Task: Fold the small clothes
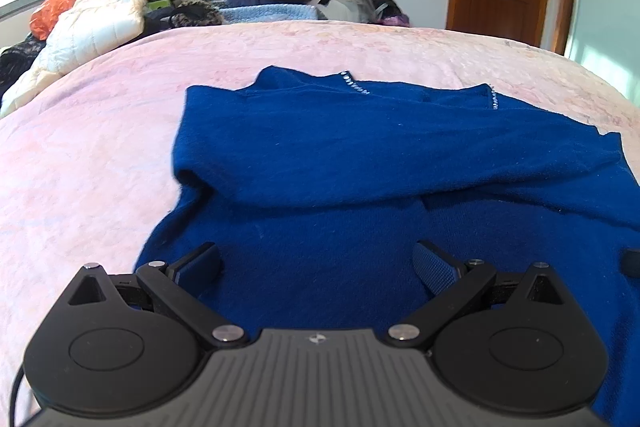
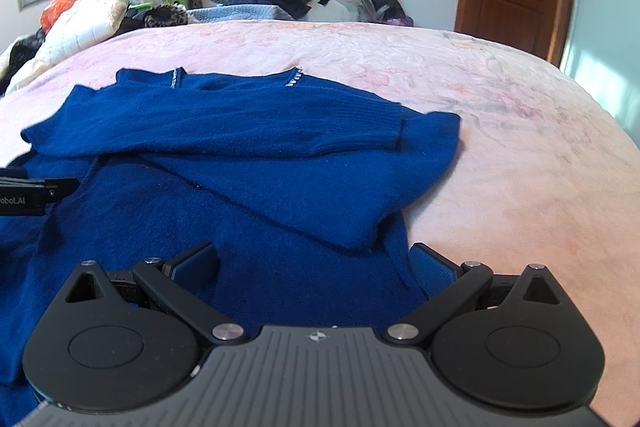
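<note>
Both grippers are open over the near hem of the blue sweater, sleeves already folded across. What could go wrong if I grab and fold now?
The sleeve lies loose across the blue sweater; lifting the hem may slide it off. The right gripper straddles the sweater's edge, so its outer finger might catch the pink blanket too. The left gripper sits inboard, so the fold may skew.

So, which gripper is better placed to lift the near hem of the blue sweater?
Probably the right gripper: it is open across the blue sweater at its side edge. The left gripper, also open, faces mid-cloth.
</note>
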